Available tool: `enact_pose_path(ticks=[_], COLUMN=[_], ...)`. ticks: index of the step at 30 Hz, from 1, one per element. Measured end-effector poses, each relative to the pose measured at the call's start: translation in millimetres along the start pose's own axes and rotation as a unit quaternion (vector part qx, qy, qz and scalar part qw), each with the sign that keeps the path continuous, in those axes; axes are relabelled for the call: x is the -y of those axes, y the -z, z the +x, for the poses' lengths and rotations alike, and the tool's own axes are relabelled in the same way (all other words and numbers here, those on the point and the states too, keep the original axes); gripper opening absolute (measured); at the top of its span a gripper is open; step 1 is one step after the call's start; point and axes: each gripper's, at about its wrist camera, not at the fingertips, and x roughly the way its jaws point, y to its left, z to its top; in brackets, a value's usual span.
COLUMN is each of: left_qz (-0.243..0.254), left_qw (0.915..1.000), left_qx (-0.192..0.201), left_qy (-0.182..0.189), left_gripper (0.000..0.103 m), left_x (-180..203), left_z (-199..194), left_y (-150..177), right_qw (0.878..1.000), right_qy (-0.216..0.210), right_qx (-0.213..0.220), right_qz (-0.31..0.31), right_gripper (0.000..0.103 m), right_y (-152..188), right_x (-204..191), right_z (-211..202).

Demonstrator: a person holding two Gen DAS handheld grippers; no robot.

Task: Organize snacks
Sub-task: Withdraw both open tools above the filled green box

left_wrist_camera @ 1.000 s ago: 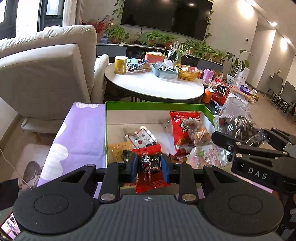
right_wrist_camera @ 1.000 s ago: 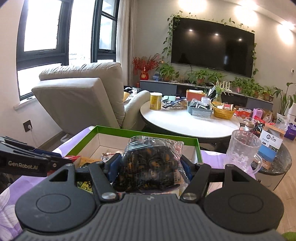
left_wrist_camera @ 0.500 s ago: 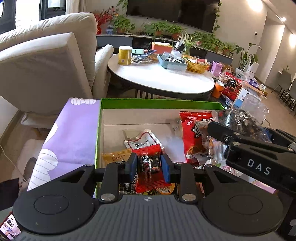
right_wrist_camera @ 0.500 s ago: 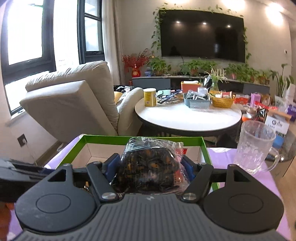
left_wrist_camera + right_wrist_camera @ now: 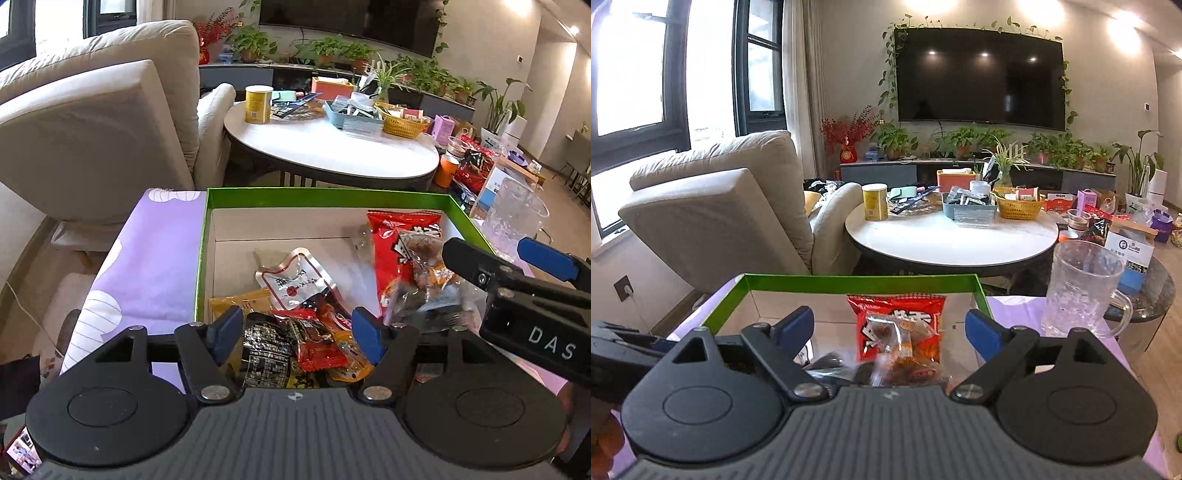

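Both grippers, left gripper (image 5: 297, 332) and right gripper (image 5: 888, 328), are opening, nothing clamped, snack packets (image 5: 306, 332) lying directly below in the green box (image 5: 328, 194).

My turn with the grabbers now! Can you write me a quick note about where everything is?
Left hand-held gripper: jaws opening, nothing gripped, over the packets in the box.
Right hand-held gripper: jaws opening, empty, above the red bag and clear packet.
Done: many snacks lie in the box.
Left: I see no loose snacks on the purple cloth; check beyond these views.
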Motion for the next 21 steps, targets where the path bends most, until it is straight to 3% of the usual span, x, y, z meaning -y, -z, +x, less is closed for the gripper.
enact_pose_path(ticks=[5,17,21], left_qz=[-0.007,-0.016,-0.014], left_qw=[1.0000,0.9976,0.9969], left_qx=[0.000,0.048,0.056], left_qy=[-0.005,-0.047,-0.054], left_gripper=[0.071,0.071,0.073], left_x=[0.2,-12.9,-6.9], left_z=[-5.5,-51.1,-66.7], left_y=[-1.2,-2.3,12.2], right_qw=[1.000,0.999,0.999], right_qy=[0.004,0.028,0.025], right_qx=[-0.001,0.009,0.007], right_qz=[0.011,0.021,0.023], right_gripper=[0.077,0.077,0.077], right_y=[0.4,-1.9,-0.5], right_x=[4.7,18.4,16.1], right_z=[-5.2,-36.4,-50.1])
